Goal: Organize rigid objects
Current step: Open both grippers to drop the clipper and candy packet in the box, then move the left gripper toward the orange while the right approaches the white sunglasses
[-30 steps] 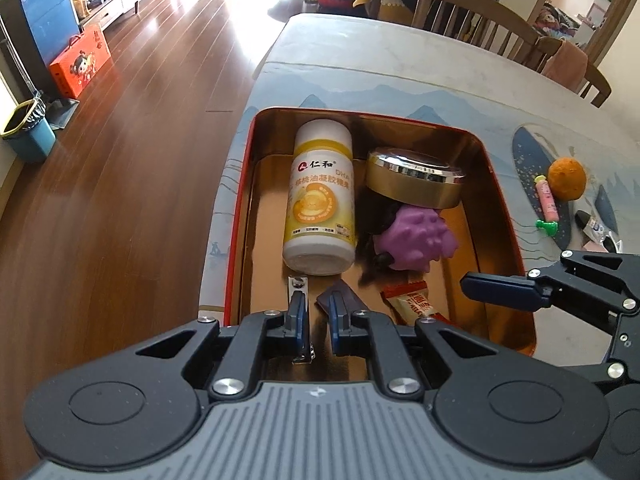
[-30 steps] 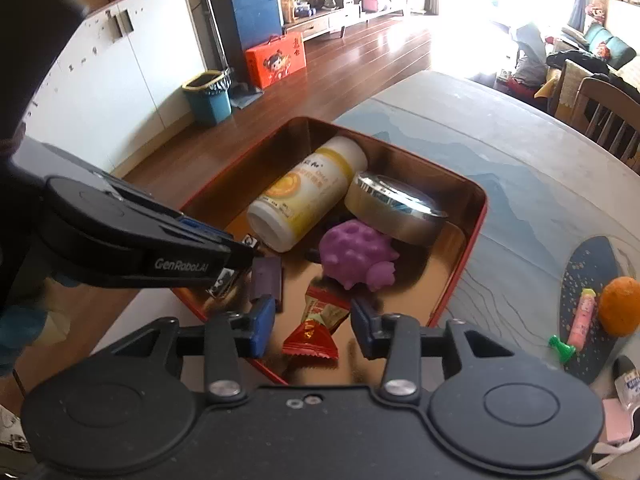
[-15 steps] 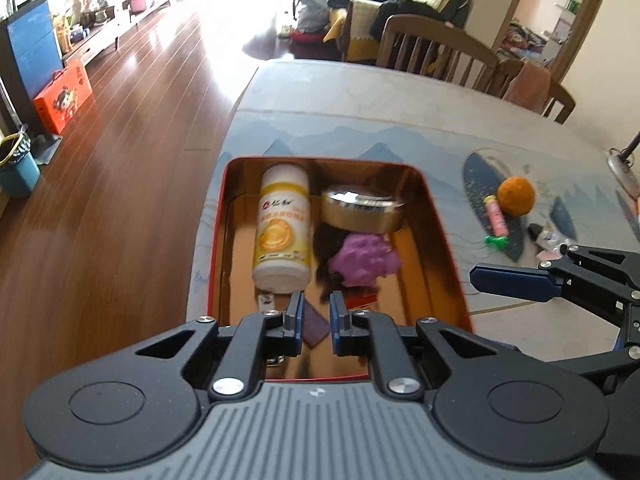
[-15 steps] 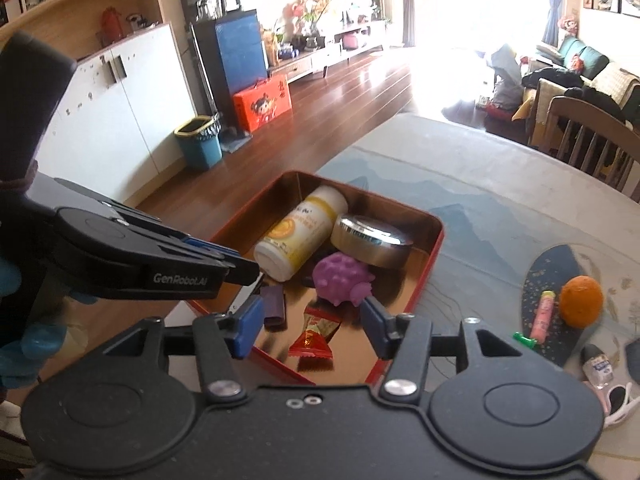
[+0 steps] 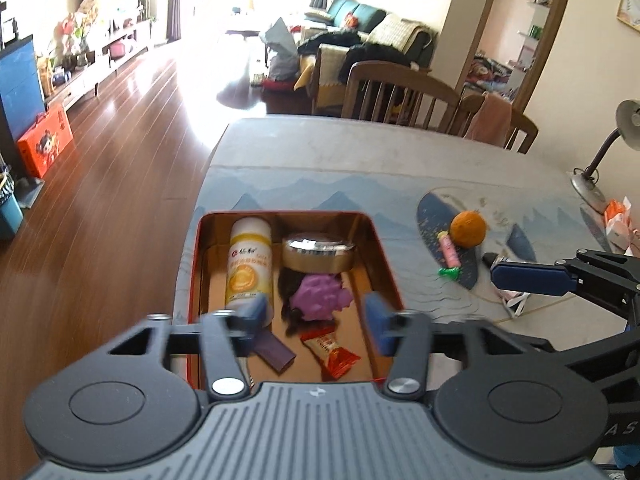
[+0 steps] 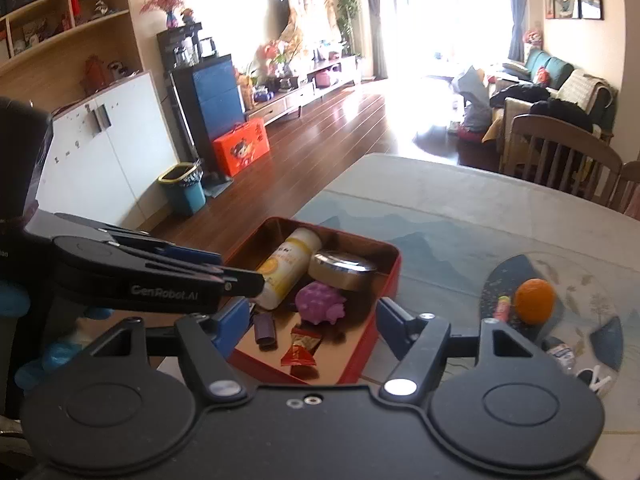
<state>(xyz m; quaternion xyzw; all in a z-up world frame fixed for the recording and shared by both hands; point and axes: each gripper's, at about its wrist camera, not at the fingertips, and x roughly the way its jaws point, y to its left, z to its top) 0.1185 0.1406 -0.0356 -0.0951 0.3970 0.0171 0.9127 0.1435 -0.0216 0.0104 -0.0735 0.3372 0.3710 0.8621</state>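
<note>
Red tin (image 5: pixel 386 258) at table edge, holding white bottle (image 5: pixel 249 264) on its side at 11 o'clock, gold-rimmed jar (image 5: pixel 318 254) at 1, purple toy (image 5: pixel 320 296) centre, red sachet (image 5: pixel 330 354) and dark slab (image 5: pixel 274 350) at 6. Contents laid flat, evidently to fit below the rim. Left gripper (image 5: pixel 316 316) and right gripper (image 6: pixel 310 316) above the tin, jaws opening, nothing between. Orange (image 6: pixel 534 300) and pink tube (image 5: pixel 448 250) at 3 o'clock on the mat, not yet boxed.

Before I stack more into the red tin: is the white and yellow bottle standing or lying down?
Lying down. The bottle rests on its side along the tin's left wall, label facing up, beside the round metal container.
</note>
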